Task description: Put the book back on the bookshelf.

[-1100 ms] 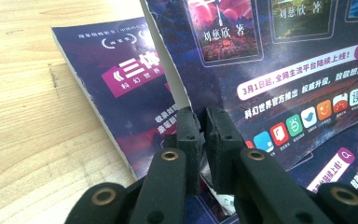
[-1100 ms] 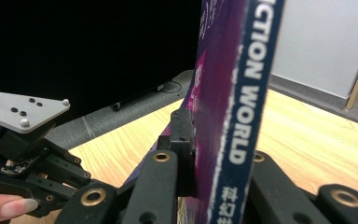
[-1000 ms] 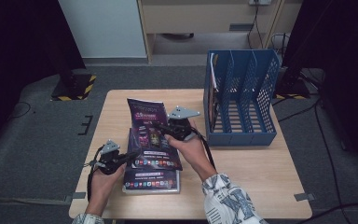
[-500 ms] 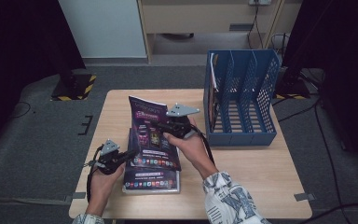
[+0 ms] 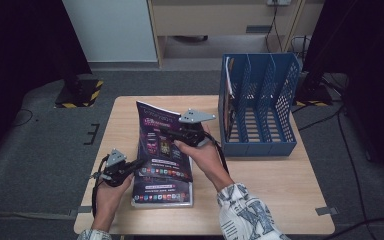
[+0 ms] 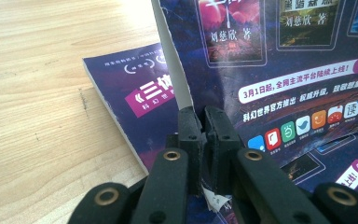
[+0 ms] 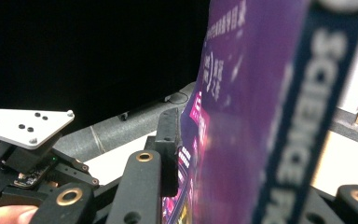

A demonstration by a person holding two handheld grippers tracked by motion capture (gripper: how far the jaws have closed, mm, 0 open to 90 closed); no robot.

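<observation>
Centrally, the table [image 5: 280, 190] carries a blue rack [image 5: 260, 107] at its far right corner; bare wood lies open to the right front and along the left edge. Two magazines occupy the middle-left. The lower magazine [image 5: 162, 192] lies flat, its near edge close to the table's front edge. The upper magazine [image 5: 161, 142] is raised off it, tilted, with its far edge highest and well apart from the rack. The right gripper [image 5: 172, 134] straddles the upper magazine's right edge; its jaws have just been opening with the cover between them, and one pad [image 7: 169, 140] stands clear of the cover. The left gripper [image 6: 204, 122] is clenched on the upper magazine's lower left corner.
</observation>
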